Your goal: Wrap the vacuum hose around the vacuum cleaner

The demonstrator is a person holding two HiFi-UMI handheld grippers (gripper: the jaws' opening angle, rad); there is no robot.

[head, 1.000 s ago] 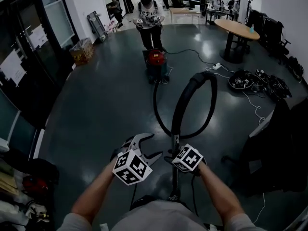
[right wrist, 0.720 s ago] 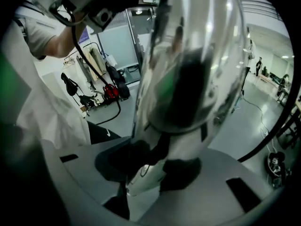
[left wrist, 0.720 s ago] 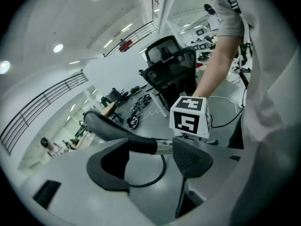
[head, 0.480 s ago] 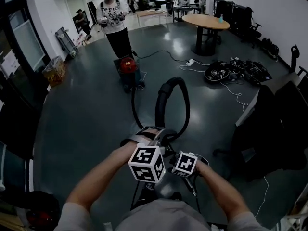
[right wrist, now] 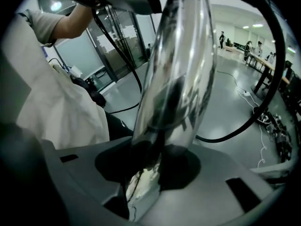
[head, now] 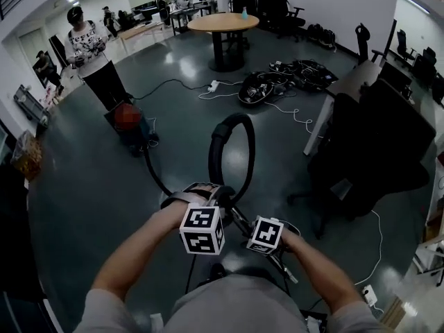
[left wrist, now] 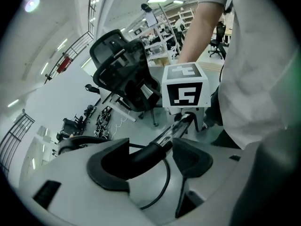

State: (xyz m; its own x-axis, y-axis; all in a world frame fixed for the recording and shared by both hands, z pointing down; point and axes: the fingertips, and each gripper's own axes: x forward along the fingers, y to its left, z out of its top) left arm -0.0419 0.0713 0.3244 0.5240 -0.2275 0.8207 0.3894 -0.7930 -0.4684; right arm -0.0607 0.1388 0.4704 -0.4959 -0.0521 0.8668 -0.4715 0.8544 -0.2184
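Observation:
The red vacuum cleaner (head: pixel 128 120) stands on the floor ahead and to the left. Its black hose (head: pixel 246 144) runs along the floor and arches up in a loop towards me. My right gripper (right wrist: pixel 155 168) is shut on the chrome wand (right wrist: pixel 178 69) at the hose's end. Its marker cube (head: pixel 267 234) shows low in the head view. My left gripper (head: pixel 205 191) is beside it, a little further up the hose. Its jaws straddle the black hose cuff (left wrist: pixel 141 154), which crosses the gap slantwise. The gap looks wider than the cuff.
A person (head: pixel 94 54) stands just behind the vacuum cleaner. A black chair and desk (head: pixel 374 144) are close on my right. Cables and a power strip (head: pixel 277 82) lie on the floor ahead, with a round table (head: pixel 222 26) beyond.
My left gripper swung right from beside the wand, rolled over and came around the hose. Both grippers sank and drew together. The head view turned, so the vacuum cleaner now shows further left.

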